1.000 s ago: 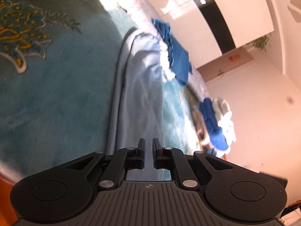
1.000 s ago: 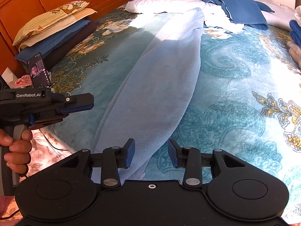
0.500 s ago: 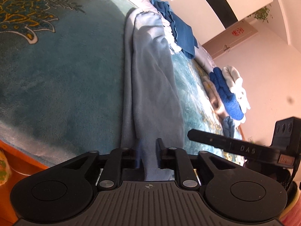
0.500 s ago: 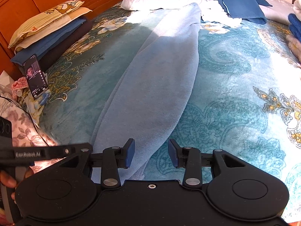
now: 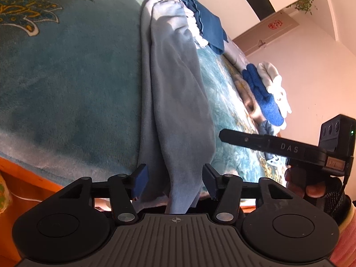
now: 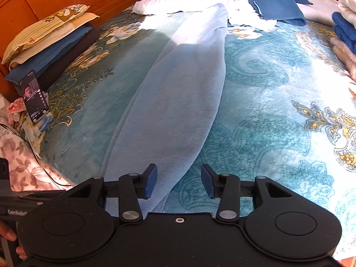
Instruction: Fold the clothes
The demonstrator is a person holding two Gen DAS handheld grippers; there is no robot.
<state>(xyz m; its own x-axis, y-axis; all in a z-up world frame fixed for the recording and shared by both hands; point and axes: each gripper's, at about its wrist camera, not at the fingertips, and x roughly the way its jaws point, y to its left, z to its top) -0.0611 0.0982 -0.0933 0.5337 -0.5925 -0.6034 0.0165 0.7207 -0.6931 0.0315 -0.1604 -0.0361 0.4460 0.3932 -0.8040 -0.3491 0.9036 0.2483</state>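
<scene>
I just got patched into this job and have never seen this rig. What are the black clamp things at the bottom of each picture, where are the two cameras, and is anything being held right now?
There is no robot arm here. A person holds a hand-held gripper in each hand, and each one carries a camera that looks forward along its two fingers. One picture comes from the left gripper, the other from the right gripper.

Both look over a bed with a teal patterned blanket. A long light blue garment lies stretched along it, its near end at the bed's edge. Farther off lie dark blue clothes. Pillows and a phone are near the headboard.

Nothing is gripped. The left gripper's jaws are opening, with the garment's end between them but not pinched. The right gripper's jaws are opening too, above the garment's edge.
</scene>
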